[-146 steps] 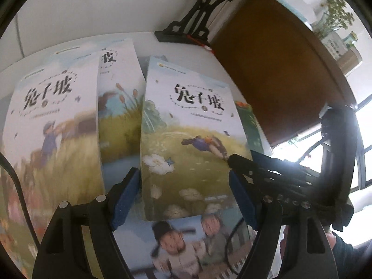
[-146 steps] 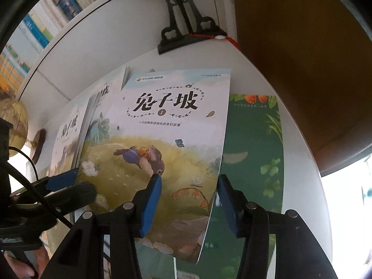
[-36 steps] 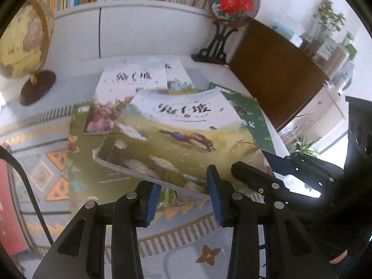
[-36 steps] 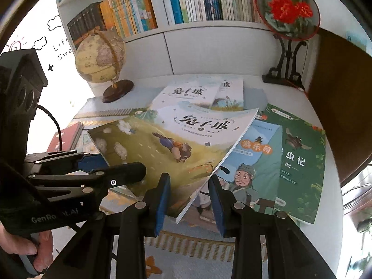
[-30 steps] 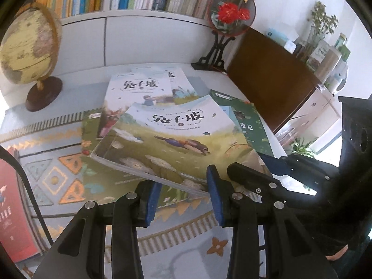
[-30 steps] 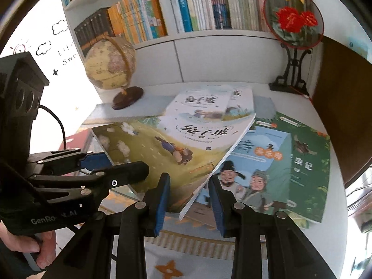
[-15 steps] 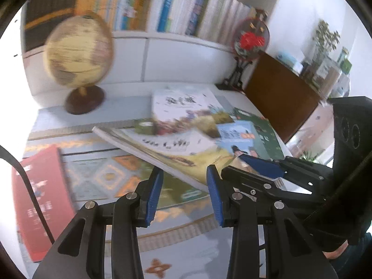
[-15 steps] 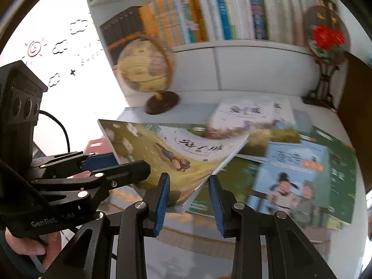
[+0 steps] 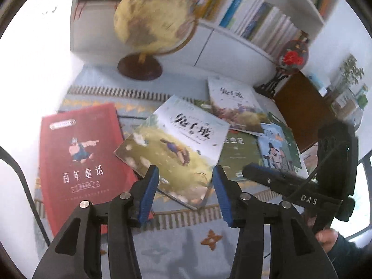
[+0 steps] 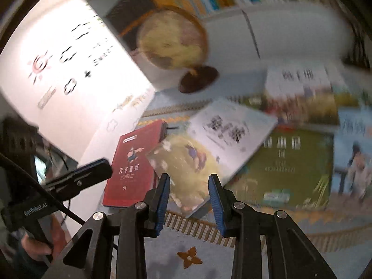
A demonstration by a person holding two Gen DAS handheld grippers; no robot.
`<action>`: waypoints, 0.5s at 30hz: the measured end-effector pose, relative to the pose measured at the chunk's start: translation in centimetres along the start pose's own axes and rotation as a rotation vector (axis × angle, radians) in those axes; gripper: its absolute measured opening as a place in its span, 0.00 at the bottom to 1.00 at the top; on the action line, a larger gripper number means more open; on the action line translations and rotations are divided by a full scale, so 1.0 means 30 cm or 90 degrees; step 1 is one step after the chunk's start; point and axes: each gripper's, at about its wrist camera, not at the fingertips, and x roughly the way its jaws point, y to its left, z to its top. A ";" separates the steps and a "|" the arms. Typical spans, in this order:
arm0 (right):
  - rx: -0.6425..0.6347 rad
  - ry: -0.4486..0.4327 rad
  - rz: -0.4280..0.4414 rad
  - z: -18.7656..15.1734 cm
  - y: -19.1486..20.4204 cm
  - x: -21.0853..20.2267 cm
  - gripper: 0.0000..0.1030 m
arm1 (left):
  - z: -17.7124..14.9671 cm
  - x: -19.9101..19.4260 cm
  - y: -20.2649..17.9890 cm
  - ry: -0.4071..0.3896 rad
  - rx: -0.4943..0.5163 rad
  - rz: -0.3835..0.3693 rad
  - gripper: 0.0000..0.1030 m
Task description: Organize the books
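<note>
The rabbit book (image 9: 176, 148), with a meadow cover, lies slanted low over the patterned mat (image 9: 186, 251). Its left corner is by the red book (image 9: 79, 153). My left gripper (image 9: 184, 186) has the book's near edge between its pads. Its jaws are opening, and a gap shows beside the edge. In the blurred right wrist view, the corner of the rabbit book (image 10: 209, 144) sits between the pads of my right gripper (image 10: 188, 193), whose gap is unchanged. The red book (image 10: 132, 162) lies to its left.
A globe (image 9: 153, 18) stands at the back before a bookshelf (image 9: 255, 18). Another rabbit book (image 9: 234, 102), a green book (image 9: 239, 148) and a blue book (image 9: 276, 144) lie to the right. A red fan ornament (image 9: 294, 53) and a brown cabinet (image 9: 300, 102) stand beyond.
Both grippers have carried the rabbit book leftward and lowered it beside the red book. The left jaws stand wider than before. The right jaws keep the same gap.
</note>
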 end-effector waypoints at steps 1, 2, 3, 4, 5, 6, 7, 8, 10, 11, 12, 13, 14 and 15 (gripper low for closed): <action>0.022 0.012 0.004 -0.002 -0.018 0.025 0.33 | 0.017 0.036 0.023 0.018 -0.010 0.002 0.44; 0.039 0.023 0.000 -0.006 -0.032 0.051 0.33 | 0.036 0.077 0.039 0.041 -0.015 0.013 0.44; 0.050 0.036 -0.008 -0.009 -0.042 0.078 0.33 | 0.051 0.107 0.047 0.058 -0.012 0.016 0.44; 0.058 0.048 -0.015 -0.012 -0.049 0.101 0.35 | 0.077 0.158 0.056 0.083 -0.002 0.011 0.45; 0.065 0.059 -0.021 -0.018 -0.057 0.118 0.36 | 0.081 0.183 0.062 0.096 0.003 0.008 0.46; 0.075 0.070 -0.025 -0.021 -0.065 0.139 0.40 | 0.094 0.217 0.067 0.112 0.013 0.012 0.56; 0.086 0.077 -0.025 -0.023 -0.072 0.158 0.41 | 0.118 0.259 0.068 0.126 0.031 0.025 0.67; 0.097 0.080 -0.025 -0.028 -0.078 0.174 0.41 | 0.132 0.282 0.068 0.128 0.042 0.033 0.70; 0.113 0.086 -0.029 -0.027 -0.084 0.203 0.44 | 0.173 0.330 0.075 0.129 0.060 0.046 0.71; 0.119 0.086 -0.034 -0.025 -0.085 0.215 0.44 | 0.193 0.356 0.081 0.136 0.063 0.042 0.71; 0.124 0.086 -0.043 -0.022 -0.087 0.223 0.45 | 0.212 0.386 0.088 0.146 0.065 0.041 0.71; 0.131 0.084 -0.053 -0.020 -0.089 0.233 0.45 | 0.224 0.407 0.097 0.152 0.065 0.043 0.71; 0.138 0.082 -0.061 -0.018 -0.092 0.238 0.45 | 0.237 0.444 0.107 0.167 0.065 0.043 0.71; 0.148 0.079 -0.071 -0.017 -0.097 0.244 0.45 | 0.242 0.465 0.114 0.180 0.063 0.046 0.71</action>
